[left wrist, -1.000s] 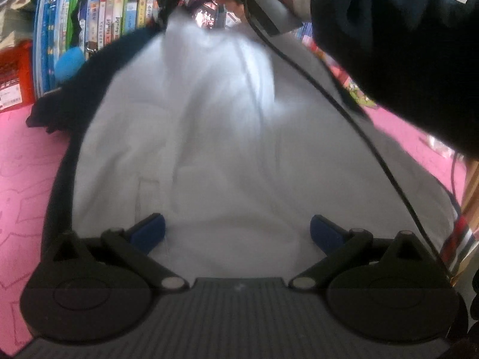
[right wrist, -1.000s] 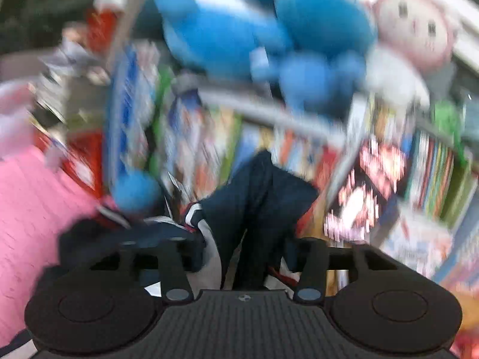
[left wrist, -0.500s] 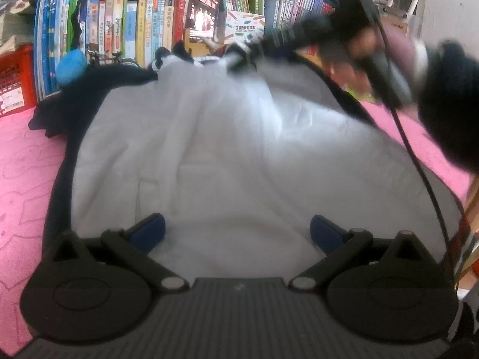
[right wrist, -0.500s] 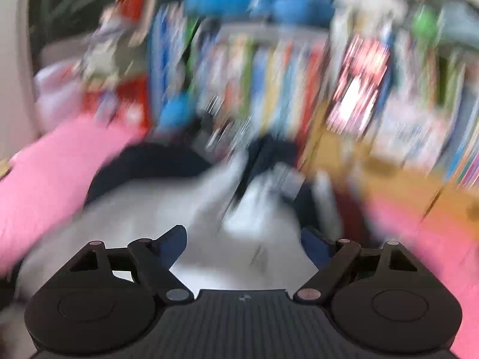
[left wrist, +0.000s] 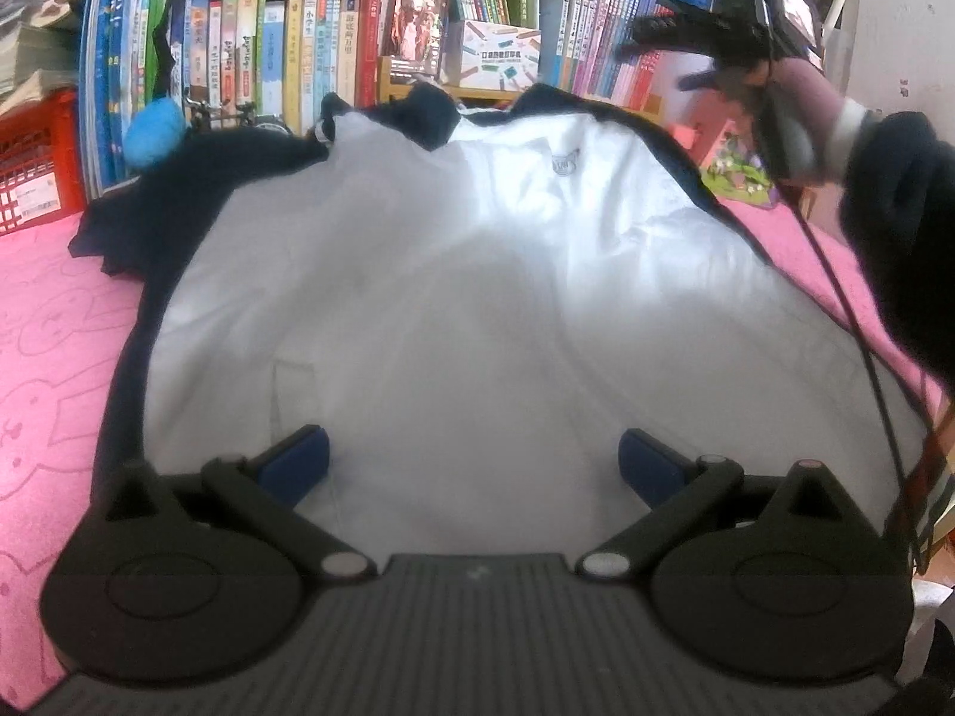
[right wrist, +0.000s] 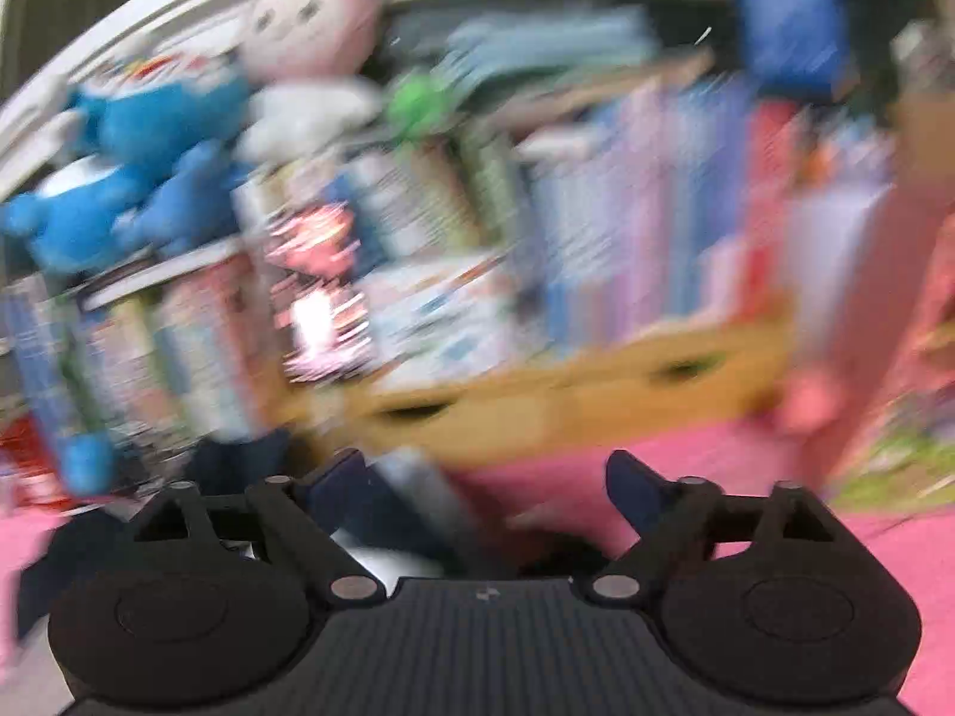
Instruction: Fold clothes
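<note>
Bookshelves [left wrist: 334,53] back the pink mat [left wrist: 54,322] where your jacket [left wrist: 477,298] lies lining-up. Your left gripper [left wrist: 474,465] hovers, fingers spread, over it; your right gripper [right wrist: 477,486], earlier clamping the collar, has swung aside, jaws opening, empty.

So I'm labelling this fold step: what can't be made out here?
- Garment near hem: left wrist view, hidden by the left gripper.
- Right gripper: opening, nothing seen gripped; the right wrist view is motion-blurred.
- Bookshelf titles: same view, smeared.
- Sleeve: left view, cut off at the edge.
</note>
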{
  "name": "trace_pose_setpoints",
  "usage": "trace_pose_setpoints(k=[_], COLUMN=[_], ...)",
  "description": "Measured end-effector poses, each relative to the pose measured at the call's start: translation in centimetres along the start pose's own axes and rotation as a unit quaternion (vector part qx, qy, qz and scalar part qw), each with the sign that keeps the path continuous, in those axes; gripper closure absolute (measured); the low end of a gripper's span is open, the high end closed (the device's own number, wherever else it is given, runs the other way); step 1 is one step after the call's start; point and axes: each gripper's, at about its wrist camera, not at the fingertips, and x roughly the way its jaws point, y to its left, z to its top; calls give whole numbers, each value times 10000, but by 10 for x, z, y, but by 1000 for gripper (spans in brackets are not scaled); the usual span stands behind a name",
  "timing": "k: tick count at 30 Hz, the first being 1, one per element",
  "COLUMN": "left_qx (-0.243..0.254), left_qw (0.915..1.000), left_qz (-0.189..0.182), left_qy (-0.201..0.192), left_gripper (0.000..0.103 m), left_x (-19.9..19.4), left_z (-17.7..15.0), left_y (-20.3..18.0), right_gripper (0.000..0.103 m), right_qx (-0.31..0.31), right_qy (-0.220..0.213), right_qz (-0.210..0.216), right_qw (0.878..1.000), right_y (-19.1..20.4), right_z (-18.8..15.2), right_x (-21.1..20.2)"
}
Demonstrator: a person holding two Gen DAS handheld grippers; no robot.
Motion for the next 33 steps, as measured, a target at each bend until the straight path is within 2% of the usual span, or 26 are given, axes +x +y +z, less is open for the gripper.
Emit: trace_pose_setpoints(k=[3,6,7,8,9,11,12,14,16,18,21,23,24,26,29,31,33], left_qx=[-9,-6,-4,-2,-4,-9,-12,-14,-32,-65,-128,-167,-175,-180,-175,-177,-193], left_qw=[10000,10000,10000,10000,10000,10000,10000,10000,10000,10000,9999,9998,9998,9998,9998,9998,9997], left_qz=[-3,-2,-3,-3,-5,-5,-3,2,-8,-30,-76,-105,-109,-115,-110,-106,-119], left_qy=[-5,-3,-3,-3,-2,0,2,6,1,-13,-39,-56,-59,-59,-56,-54,-62], left_gripper=[0,0,0,0,0,0,0,0,0,0,0,0,0,0,0,0,0], left_x=[0,0,-1,-1,-1,-1,0,-1,-1,-1,-2,-3,-3,-3,-3,-3,-4], left_z=[0,0,0,0,0,1,1,1,1,1,2,2,2,2,2,2,1], left_y=[0,-1,-1,-1,0,0,-1,-1,-1,0,2,4,4,5,5,5,5], right_gripper=[15,16,31,58,64,68,68,66,65,63,51,39,39,39,40,39,37], right_qx=[69,309,413,189,-164,-868,-1372,-2366,-3095,-3229,-2509,-1963,-1766,-1637,-1566,-1500,-1501], right_qy=[633,1344,1432,1411,1367,1271,1313,1428,1393,1238,1216,1014,871,644,592,835,1187], right_qz=[-599,-598,-534,-358,-146,277,615,1265,1598,1693,2007,2082,1992,1524,825,531,411], right_qw=[9962,9886,9874,9892,9904,9877,9799,9527,9270,9229,9391,9528,9600,9725,9824,9837,9807], right_y=[-14,-15,-12,3,22,60,82,124,150,154,132,107,99,90,80,81,84], right_z=[-7,-34,-42,-48,-53,-64,-72,-91,-109,-109,-82,-61,-50,-36,-25,-26,-40], right_x=[33,61,65,61,54,40,30,7,-14,-32,-46,-54,-52,-41,-14,18,49])
